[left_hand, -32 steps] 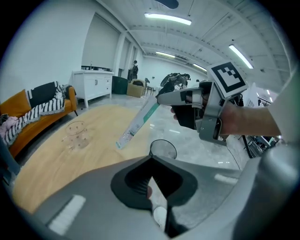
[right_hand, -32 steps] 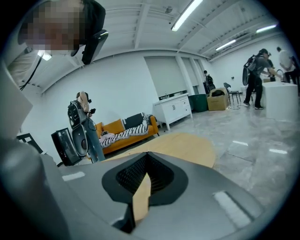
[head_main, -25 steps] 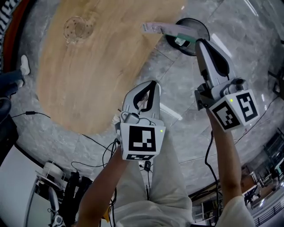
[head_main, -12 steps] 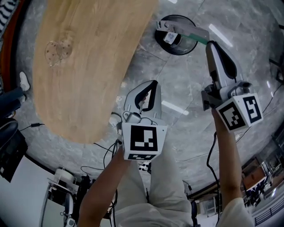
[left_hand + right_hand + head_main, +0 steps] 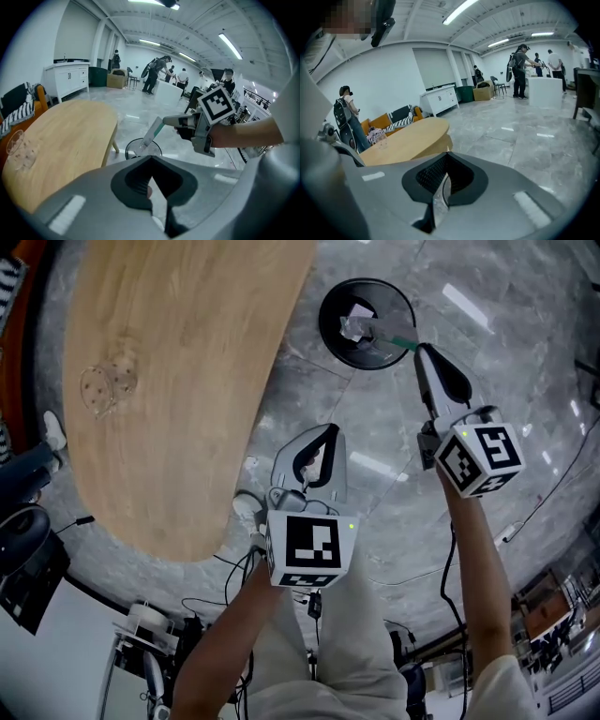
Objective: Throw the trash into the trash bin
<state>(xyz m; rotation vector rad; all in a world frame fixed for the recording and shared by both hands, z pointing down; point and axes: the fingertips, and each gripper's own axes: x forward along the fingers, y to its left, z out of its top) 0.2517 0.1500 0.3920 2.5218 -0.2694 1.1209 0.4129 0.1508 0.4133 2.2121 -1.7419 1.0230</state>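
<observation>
The black round trash bin (image 5: pixel 330 306) stands on the grey floor beyond the table's end. My right gripper (image 5: pixel 419 350) is shut on a long white and green wrapper (image 5: pixel 380 334) that reaches over the bin's opening. In the left gripper view the wrapper (image 5: pixel 151 135) hangs slanted just above the bin (image 5: pixel 131 146), held by the right gripper (image 5: pixel 166 122). Its thin edge (image 5: pixel 439 199) shows between the right gripper's (image 5: pixel 446 157) jaws. My left gripper (image 5: pixel 325 430) hovers lower left of the bin, jaws together, with a small white scrap (image 5: pixel 157 201) in the hollow behind the tips.
A big oval wooden table (image 5: pixel 178 381) fills the left side, close to the bin. Cables and equipment (image 5: pixel 141 634) lie on the floor near the person's legs. An orange sofa (image 5: pixel 389 119), a white cabinet (image 5: pixel 70 77) and several people stand far back.
The view has moved toward the bin. My right gripper carried the wrapper from the bin's far rim to over its opening. The left gripper kept its place.
</observation>
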